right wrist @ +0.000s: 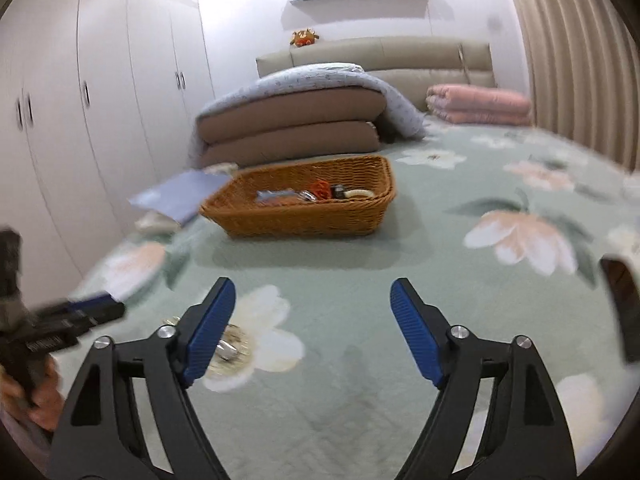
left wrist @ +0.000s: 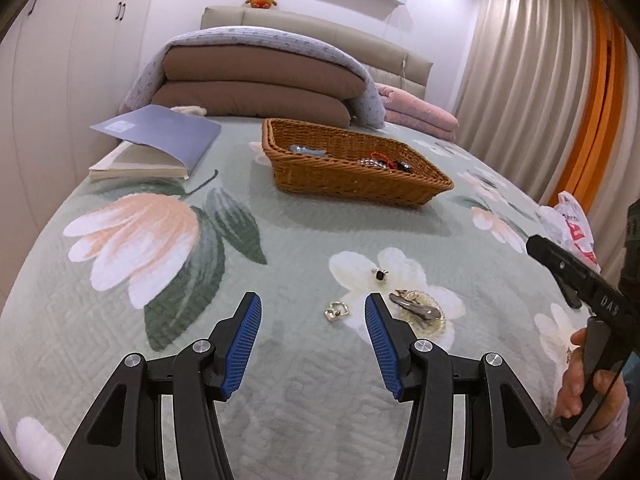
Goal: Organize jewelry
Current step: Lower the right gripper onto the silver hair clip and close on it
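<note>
A wicker basket [left wrist: 352, 164] stands on the floral bedspread and holds several jewelry pieces; it also shows in the right wrist view [right wrist: 304, 204]. On the bedspread lie a gold ring-like piece [left wrist: 337, 311], a small black-stone earring [left wrist: 380, 275] and a silver hair clip on a clear bracelet [left wrist: 420, 308]. My left gripper [left wrist: 313, 312] is open and empty, just above the bedspread, with the gold piece between its fingertips. My right gripper [right wrist: 312, 300] is open and empty, hovering over the bedspread to the right of the clip [right wrist: 229, 346].
A blue folder on a book [left wrist: 160, 142] lies at the left of the bed. Stacked brown cushions under a quilt [left wrist: 260, 80] and pink bedding [left wrist: 416, 112] sit at the headboard. A plastic bag [left wrist: 568, 224] is at the right edge. Wardrobes line the left wall.
</note>
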Tool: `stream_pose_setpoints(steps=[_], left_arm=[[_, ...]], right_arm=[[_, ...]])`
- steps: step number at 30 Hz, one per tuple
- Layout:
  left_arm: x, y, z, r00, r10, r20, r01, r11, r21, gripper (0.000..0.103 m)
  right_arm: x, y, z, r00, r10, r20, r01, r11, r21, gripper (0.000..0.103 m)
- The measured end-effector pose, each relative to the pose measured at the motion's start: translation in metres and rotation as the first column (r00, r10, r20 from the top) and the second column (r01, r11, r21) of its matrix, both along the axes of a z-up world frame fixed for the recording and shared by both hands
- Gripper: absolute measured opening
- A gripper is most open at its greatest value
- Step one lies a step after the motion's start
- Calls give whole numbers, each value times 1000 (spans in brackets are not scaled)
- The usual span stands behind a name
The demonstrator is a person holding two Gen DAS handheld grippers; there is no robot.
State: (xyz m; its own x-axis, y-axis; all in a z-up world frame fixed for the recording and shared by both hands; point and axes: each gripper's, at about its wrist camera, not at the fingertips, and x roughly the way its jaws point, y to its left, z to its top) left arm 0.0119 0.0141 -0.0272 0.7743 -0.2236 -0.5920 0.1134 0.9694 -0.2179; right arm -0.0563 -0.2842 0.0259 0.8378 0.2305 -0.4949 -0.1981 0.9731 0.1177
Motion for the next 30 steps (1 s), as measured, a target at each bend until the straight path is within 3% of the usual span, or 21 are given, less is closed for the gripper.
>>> stream_pose_setpoints(steps=[4, 8, 14, 18, 23, 26, 30], left_arm=[[6, -2, -8, 999, -23, -46, 24, 999, 25, 56], [10, -4, -14, 995, -55, -88, 58, 998, 31, 56], [18, -4, -17, 987, -89, -134, 90, 996, 6, 55], [25, -4, -18, 982, -99, -159, 99, 995, -2, 55], [31, -5, -16, 978, -111, -175, 112, 994, -4, 55], [36, -9, -16, 973, -126, -193, 131, 991, 15, 47], [42, -14, -18, 963, -156, -217, 164, 986, 16, 46]], right_arm=[[-3, 10, 2, 1000, 3, 23, -1, 998, -68, 96], [-1, 13, 3, 999, 53, 5, -53, 997, -57, 96], [15, 24, -7, 987, 120, -103, -128, 989, -72, 97], [30, 45, -17, 964, 136, -226, -170, 976, -136, 96], [39, 57, -25, 942, 197, -271, -236, 964, -121, 96], [46, 61, -28, 924, 235, -301, -272, 958, -86, 96], [55, 71, -33, 899, 282, -334, -332, 938, -103, 93]])
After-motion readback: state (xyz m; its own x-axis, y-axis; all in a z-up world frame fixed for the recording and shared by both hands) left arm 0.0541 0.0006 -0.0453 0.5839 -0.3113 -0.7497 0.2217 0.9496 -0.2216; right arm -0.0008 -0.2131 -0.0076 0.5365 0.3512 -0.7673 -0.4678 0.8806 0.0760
